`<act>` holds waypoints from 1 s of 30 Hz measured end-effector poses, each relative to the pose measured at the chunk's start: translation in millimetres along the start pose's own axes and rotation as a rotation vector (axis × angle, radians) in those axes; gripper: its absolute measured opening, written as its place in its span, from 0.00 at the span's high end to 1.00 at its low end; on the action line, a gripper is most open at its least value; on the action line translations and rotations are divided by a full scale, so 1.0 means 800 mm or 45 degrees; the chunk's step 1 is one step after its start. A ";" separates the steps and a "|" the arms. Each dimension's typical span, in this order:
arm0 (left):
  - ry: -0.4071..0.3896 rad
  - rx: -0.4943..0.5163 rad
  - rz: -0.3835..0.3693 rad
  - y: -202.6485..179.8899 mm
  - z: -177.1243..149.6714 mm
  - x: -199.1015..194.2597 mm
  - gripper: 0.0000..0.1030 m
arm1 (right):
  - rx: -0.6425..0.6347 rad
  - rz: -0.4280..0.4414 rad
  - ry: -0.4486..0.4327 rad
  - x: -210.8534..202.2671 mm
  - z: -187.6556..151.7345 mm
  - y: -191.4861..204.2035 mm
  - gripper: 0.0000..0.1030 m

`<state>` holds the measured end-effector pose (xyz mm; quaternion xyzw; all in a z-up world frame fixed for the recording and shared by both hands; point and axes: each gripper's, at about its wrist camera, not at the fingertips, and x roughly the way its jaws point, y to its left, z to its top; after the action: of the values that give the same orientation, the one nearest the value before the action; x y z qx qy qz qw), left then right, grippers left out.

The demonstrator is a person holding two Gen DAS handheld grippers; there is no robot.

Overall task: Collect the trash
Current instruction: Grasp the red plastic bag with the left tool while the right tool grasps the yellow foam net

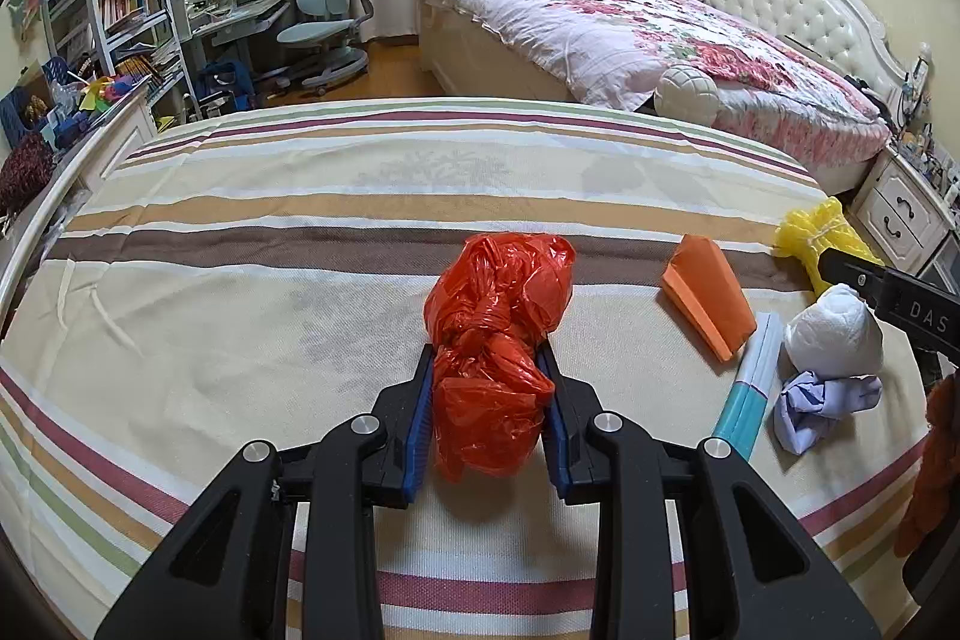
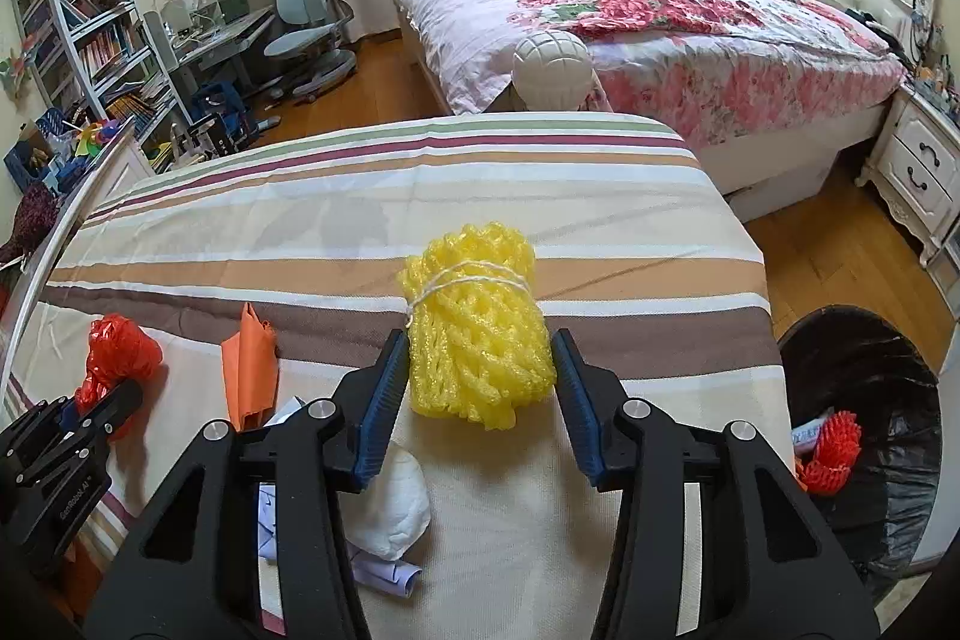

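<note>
Left gripper [image 1: 489,370] clamps red bag [image 1: 498,316], mid-bedspread [image 1: 300,196], clear cloth to 12 o'clock. Right gripper [image 2: 477,364] straddles yellow foam net [image 2: 477,328], pads w/ gaps, unclamped; bed edge, lined bin [image 2: 864,400] at 3 o'clock.

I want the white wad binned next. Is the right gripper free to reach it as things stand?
Probably not yet. The right gripper has its open jaws around the yellow foam net. The white wad lies beneath its left finger, so it must back off first.
</note>
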<state>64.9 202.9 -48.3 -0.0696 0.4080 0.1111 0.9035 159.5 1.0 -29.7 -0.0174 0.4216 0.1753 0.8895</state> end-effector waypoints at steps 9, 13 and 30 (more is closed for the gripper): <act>-0.015 -0.003 -0.005 -0.001 -0.003 -0.008 0.69 | 0.016 -0.033 -0.042 -0.020 -0.009 -0.011 0.59; -0.021 0.004 -0.010 -0.006 -0.006 -0.015 0.69 | 0.030 -0.056 -0.059 -0.032 -0.018 -0.023 0.59; -0.091 0.109 -0.114 -0.079 -0.036 -0.066 0.69 | 0.121 -0.128 -0.125 -0.099 -0.082 -0.077 0.59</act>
<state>26.3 128.4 -25.3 -0.0451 0.3763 0.0555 0.9237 84.7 -92.4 -19.2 0.0124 0.3838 0.1109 0.9166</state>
